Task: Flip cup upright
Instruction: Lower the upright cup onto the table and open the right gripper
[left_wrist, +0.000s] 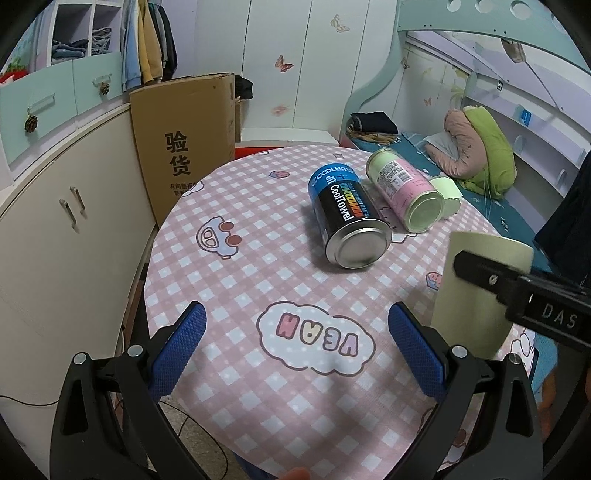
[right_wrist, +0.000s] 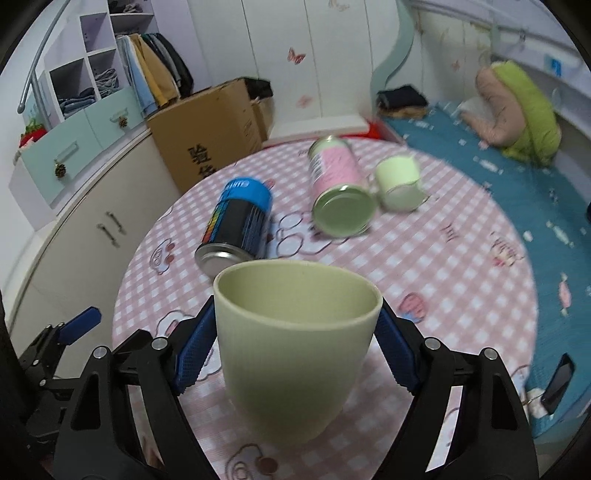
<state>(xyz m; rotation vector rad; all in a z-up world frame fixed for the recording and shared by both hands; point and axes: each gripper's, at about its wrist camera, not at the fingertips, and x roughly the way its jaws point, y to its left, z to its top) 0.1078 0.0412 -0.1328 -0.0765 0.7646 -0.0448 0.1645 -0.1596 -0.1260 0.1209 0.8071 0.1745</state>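
Observation:
A pale green cup (right_wrist: 295, 339) stands upright, mouth up, between the blue pads of my right gripper (right_wrist: 295, 354), which is shut on its sides. Whether its base touches the table or hangs just above it I cannot tell. In the left wrist view the same cup (left_wrist: 480, 295) shows at the right with the right gripper's black finger across it. My left gripper (left_wrist: 297, 347) is open and empty over the near part of the round pink checked table (left_wrist: 240, 266).
A blue-black CoolTowel can (left_wrist: 347, 218) and a pink-green can (left_wrist: 404, 192) lie on their sides mid-table, with a small pale green mug (right_wrist: 399, 181) on its side beside the pink can. A cardboard box (left_wrist: 184, 144), cabinets at left and a bed (right_wrist: 498, 177) at right surround the table.

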